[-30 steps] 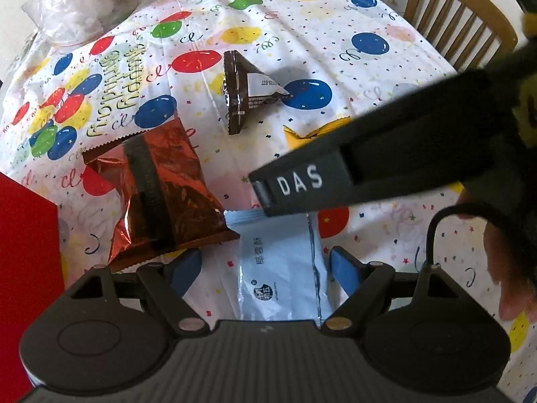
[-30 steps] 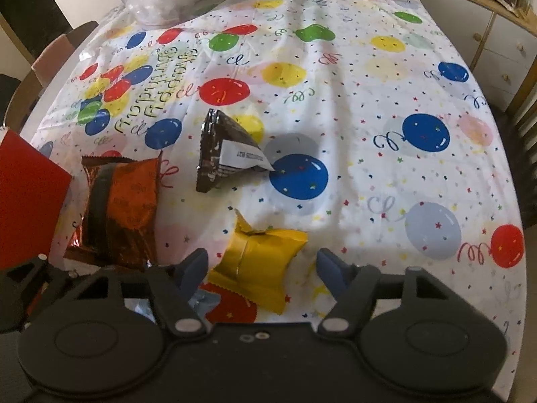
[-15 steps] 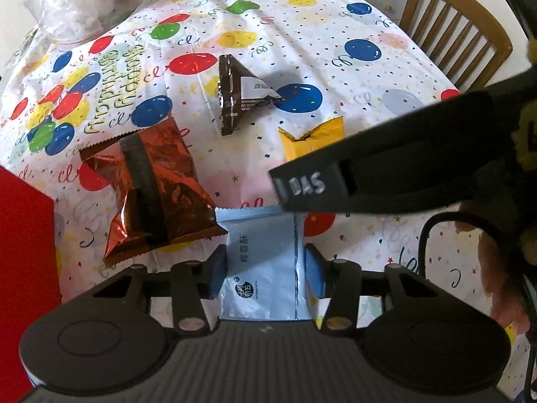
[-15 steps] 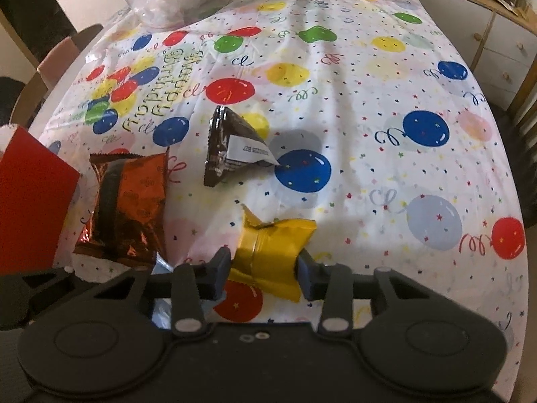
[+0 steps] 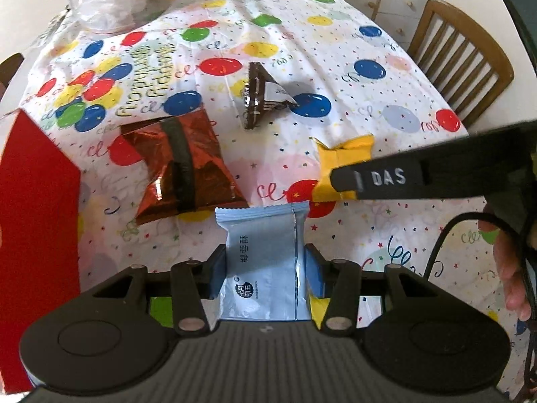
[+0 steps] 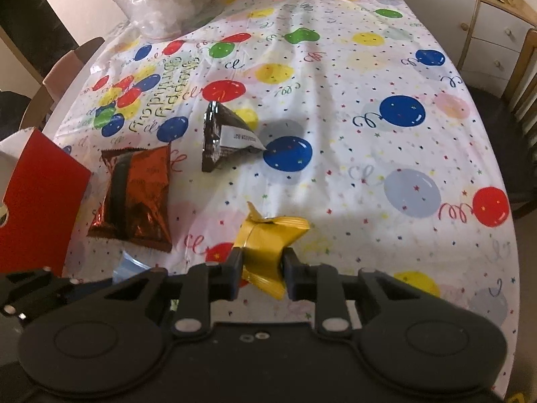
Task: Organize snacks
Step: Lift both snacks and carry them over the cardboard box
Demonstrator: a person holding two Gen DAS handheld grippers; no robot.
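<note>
**poster1:** Tongs first: the left tongs (image 5: pixel 263 277) were pinching the pale blue snack packet (image 5: pixel 265 252) from both sides at the bottom middle of the left wrist view, pads pressed on its edges, top seam poking up past the tips. The right tongs (image 6: pixel 261 268) were squeezed onto the yellow snack packet (image 6: pixel 268 245), crumpling its middle, low centre of the right wrist view.

**poster2:** Where was the other stuff sitting?

**poster1:** On the tabletop (image 6: pixel 352 77), which had a balloon-print birthday cloth. The shiny red-orange packet (image 6: pixel 134 194) lay flat at centre left, its near edge just above the blue packet's top seam in the left view. The dark brown triangular packet (image 6: pixel 225 137), with a white label, sat near the middle, well apart from both tongs. A red box (image 5: pixel 37 235) filled the left edge.

**poster2:** Anything at the far end?

**poster1:** A clear plastic bag (image 6: pixel 167 0) at the upper left, contents too blurry to call. A wooden chair (image 5: pixel 459 63) stood at the upper right of the left view. A hand (image 5: pixel 510 268) showed at that view's right edge, next to a black cable.
</note>
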